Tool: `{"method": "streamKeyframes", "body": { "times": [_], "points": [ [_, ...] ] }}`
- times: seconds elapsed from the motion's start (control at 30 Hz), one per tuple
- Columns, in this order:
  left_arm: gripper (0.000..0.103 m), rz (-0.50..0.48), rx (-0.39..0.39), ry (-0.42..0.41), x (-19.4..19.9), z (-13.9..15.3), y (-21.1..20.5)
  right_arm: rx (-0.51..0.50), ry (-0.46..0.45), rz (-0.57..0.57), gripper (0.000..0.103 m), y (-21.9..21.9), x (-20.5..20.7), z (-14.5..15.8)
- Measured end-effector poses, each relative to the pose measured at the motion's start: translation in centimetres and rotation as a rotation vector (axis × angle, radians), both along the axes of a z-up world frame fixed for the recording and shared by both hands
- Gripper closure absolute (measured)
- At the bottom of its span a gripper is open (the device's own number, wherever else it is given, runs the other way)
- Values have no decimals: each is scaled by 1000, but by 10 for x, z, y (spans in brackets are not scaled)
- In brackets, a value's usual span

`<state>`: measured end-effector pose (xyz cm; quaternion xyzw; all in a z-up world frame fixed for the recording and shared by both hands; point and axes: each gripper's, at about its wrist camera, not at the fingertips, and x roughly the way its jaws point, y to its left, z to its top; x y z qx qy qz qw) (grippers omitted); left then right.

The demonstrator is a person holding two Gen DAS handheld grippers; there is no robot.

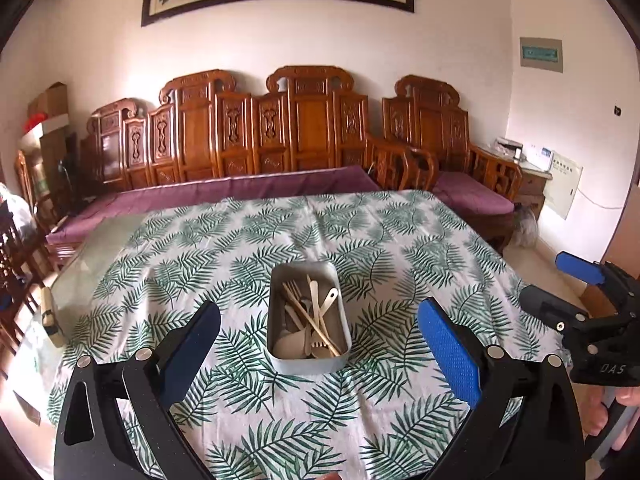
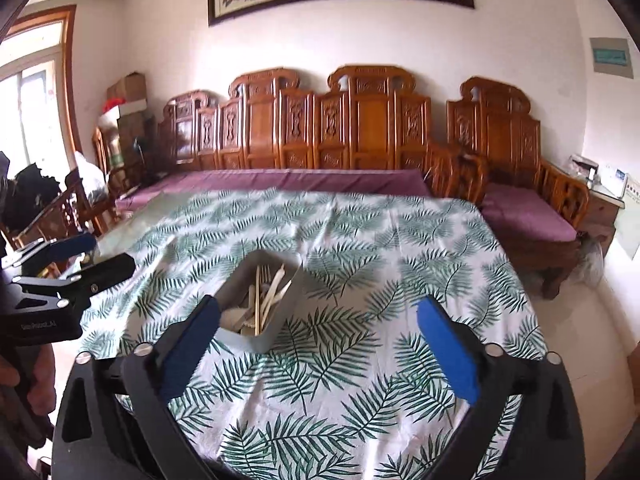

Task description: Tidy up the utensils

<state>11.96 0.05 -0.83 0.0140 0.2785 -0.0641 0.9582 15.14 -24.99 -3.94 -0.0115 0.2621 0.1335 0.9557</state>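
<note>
Item: grey tin [image 1: 310,360] of pale utensils [image 1: 316,320], on the leaf-print tablecloth [image 1: 360,240]. It lay dead ahead of the left gripper [image 1: 318,342], long axis running away from it, and left of the right gripper [image 2: 318,332]. Both grippers gaped wide, empty.

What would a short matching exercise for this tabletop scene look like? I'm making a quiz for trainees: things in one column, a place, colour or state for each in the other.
Things:
1. utensils
2. tray
3. left gripper
4. sofa cushion

Descriptions:
A. purple, behind the table
B. open, nothing between its pads
C. grey, standing on the leaf-print tablecloth
D. piled loosely inside the container

Pairs: 1-D, 2-C, 3-B, 4-A
</note>
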Motion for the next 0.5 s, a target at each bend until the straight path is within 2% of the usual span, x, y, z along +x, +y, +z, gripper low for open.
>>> {"method": "streamKeyframes", "body": {
  "times": [0.2,0.5],
  "points": [
    [8,22,-15,-30,-15,11,5,15,-34,-12,3,-2,-12,12],
    [8,40,-19,-25,-18,13,8,26,-57,-22,3,-1,-21,17]
  ]
}}
